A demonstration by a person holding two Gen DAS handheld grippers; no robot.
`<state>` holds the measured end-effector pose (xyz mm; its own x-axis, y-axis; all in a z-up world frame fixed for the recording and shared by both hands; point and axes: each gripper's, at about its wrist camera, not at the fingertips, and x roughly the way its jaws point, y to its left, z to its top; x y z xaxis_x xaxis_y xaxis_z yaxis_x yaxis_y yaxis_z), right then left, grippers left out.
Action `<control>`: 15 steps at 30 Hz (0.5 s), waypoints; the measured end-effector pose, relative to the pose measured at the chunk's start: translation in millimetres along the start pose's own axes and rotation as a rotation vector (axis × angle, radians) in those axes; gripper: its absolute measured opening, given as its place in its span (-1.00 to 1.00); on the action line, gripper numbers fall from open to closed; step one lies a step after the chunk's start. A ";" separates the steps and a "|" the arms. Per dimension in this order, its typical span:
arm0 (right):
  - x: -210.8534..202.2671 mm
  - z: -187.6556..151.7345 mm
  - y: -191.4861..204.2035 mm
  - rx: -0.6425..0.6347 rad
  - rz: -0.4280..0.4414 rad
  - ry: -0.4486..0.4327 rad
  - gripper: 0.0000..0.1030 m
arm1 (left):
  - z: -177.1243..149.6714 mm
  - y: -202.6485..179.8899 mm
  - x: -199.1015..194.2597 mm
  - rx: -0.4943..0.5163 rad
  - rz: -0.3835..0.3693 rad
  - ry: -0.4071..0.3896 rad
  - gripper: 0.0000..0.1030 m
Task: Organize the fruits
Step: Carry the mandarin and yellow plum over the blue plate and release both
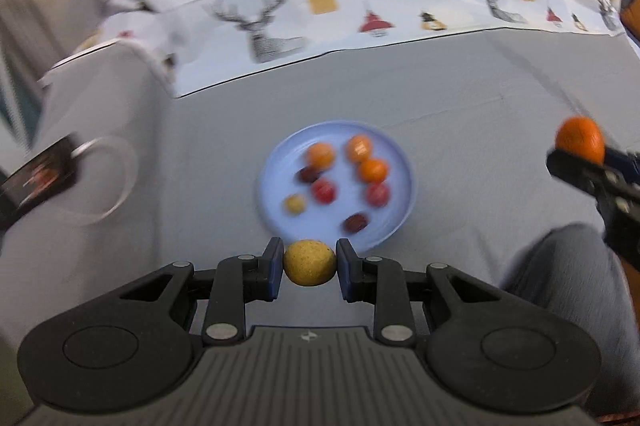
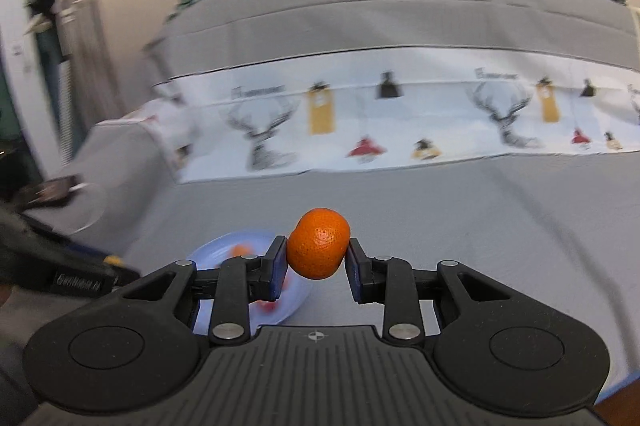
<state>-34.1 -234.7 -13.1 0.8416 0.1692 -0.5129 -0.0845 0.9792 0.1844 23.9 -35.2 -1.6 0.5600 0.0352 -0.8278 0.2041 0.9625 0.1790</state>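
Dimpled glossy orange point(image 2: 319, 249), smooth plastic plate point(image 1: 394, 162), matt grey cloth point(image 1: 480, 98).

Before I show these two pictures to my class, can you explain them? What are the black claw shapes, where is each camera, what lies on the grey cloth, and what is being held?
A person works with a hand-held gripper in each hand, and each carries a wide-angle camera looking along its two fingers. The left hand-held gripper pinches a small yellow fruit. The right hand-held gripper pinches an orange mandarin; it also shows at the right edge of the left camera's picture. Below, on the grey cloth, sits a pale blue plate with eight small fruits: orange, red, dark red and yellow. A clear round dish lies to its left.
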 end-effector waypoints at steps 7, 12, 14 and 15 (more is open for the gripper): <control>-50.7 -37.2 67.6 -0.113 0.089 0.030 -0.37 | -65.9 34.3 -42.6 -0.071 0.041 -0.008 -0.40; -75.5 -49.2 93.0 -0.178 0.108 0.017 -0.37 | -95.7 43.4 -67.8 -0.112 0.027 -0.043 -0.40; -87.0 -50.3 99.4 -0.196 0.112 -0.004 -0.37 | -104.0 45.2 -77.0 -0.124 0.021 -0.060 -0.40; -92.2 -51.2 102.6 -0.207 0.113 -0.012 -0.37 | -104.8 44.9 -78.6 -0.128 0.019 -0.065 -0.40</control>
<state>-147.7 -144.1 10.2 0.8269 0.2785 -0.4885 -0.2847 0.9565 0.0634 -95.1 33.4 15.8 0.6145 0.0397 -0.7879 0.0916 0.9884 0.1213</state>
